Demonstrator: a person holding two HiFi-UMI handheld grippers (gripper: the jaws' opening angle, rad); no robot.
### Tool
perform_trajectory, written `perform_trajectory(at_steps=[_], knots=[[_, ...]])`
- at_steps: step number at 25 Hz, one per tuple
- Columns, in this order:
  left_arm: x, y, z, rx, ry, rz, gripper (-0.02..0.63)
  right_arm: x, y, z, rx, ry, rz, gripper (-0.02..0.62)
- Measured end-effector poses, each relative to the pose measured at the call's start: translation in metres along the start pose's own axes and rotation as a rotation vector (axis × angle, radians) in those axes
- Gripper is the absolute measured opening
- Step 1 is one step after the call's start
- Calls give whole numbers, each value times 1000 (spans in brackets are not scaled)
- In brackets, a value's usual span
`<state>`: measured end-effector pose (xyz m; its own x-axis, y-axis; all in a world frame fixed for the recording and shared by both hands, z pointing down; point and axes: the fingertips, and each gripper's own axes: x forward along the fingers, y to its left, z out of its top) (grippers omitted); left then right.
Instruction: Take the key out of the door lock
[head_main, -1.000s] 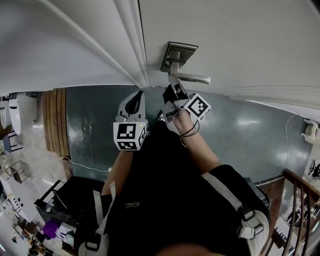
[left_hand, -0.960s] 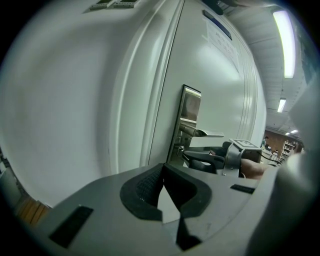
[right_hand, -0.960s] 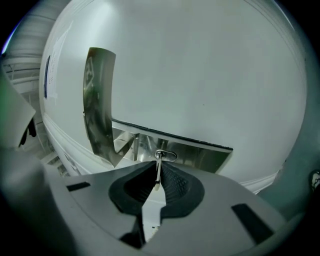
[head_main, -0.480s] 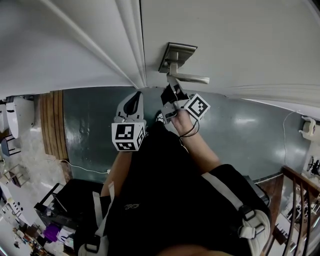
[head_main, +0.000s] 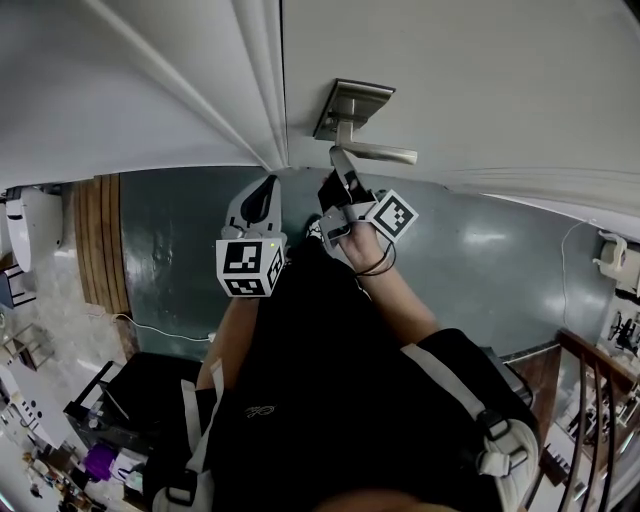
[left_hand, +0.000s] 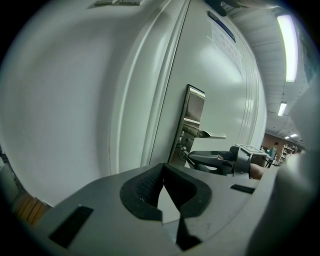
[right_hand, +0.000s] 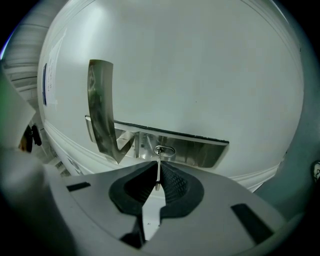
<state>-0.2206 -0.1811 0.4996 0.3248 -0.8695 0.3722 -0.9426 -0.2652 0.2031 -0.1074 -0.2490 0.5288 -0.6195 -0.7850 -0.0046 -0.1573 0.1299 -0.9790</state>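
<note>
A brushed-metal lock plate (head_main: 352, 103) with a lever handle (head_main: 388, 153) sits on the white door. In the right gripper view the thin metal key (right_hand: 158, 172) stands edge-on in the keyhole (right_hand: 160, 150) below the lever. My right gripper (right_hand: 157, 169) is shut on the key's bow, pointing level at the door. In the head view the right gripper (head_main: 338, 168) reaches just under the handle, and the key itself is hidden there. My left gripper (head_main: 262, 197) hangs to its left, shut and empty, short of the door. The left gripper view shows the right gripper's fingers (left_hand: 205, 157) at the lock.
The door frame's white moulding (head_main: 262, 90) runs left of the lock plate. Below lies a dark green floor (head_main: 180, 260), with a wooden strip (head_main: 100, 240) at the left. A wooden railing (head_main: 590, 400) stands at the lower right.
</note>
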Motion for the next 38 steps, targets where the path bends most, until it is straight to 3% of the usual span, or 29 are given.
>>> perform_trajectory(at_steps=[38], knots=[[-7,-8,-11,-7,4,8,23,-10,-6,-4,-16,12,-27,31]])
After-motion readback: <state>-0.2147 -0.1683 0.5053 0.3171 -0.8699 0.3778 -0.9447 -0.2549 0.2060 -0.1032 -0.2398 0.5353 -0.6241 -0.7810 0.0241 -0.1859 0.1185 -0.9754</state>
